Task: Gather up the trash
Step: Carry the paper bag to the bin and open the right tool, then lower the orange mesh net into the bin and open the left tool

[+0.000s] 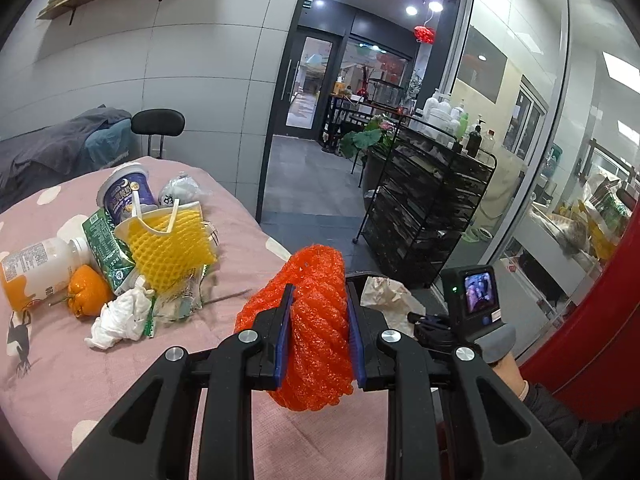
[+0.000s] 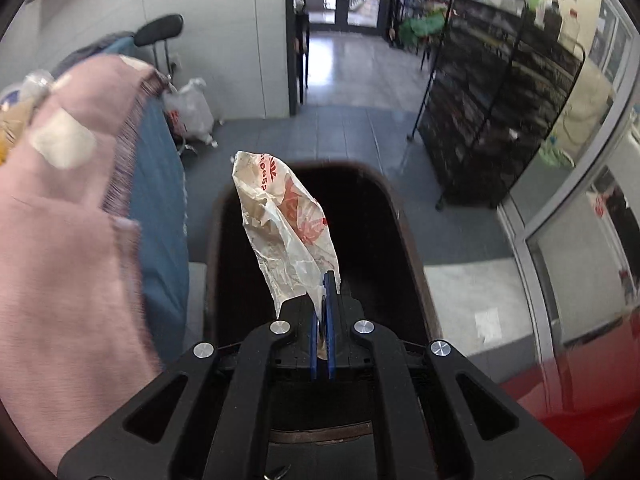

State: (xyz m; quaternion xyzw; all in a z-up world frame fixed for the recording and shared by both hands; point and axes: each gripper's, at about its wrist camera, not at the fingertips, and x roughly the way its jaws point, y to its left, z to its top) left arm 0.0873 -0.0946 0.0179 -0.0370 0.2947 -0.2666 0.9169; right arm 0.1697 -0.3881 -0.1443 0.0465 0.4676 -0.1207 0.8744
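My left gripper (image 1: pixel 320 300) is shut on an orange-red foam fruit net (image 1: pixel 316 332), held above the edge of the pink-covered table (image 1: pixel 100 380). A trash pile lies at the table's left: a yellow foam net (image 1: pixel 172 248), a purple cup (image 1: pixel 126 196), a green carton (image 1: pixel 106 248), a white bottle (image 1: pixel 36 268), an orange fruit (image 1: pixel 86 292) and crumpled tissue (image 1: pixel 118 320). My right gripper (image 2: pixel 326 280) is shut on a crumpled white plastic bag with red print (image 2: pixel 284 224), hanging over the dark opening of a bin (image 2: pixel 368 240). That bag (image 1: pixel 386 294) and the right gripper's camera (image 1: pixel 474 296) show past my left fingers.
A black wire shelf rack (image 1: pixel 424 208) holding bottles stands to the right on the grey floor. A glass wall (image 1: pixel 520 140) and a red surface (image 1: pixel 592 328) lie further right. A black chair (image 1: pixel 158 124) stands behind the table. A white plastic bag (image 2: pixel 192 108) lies on the floor.
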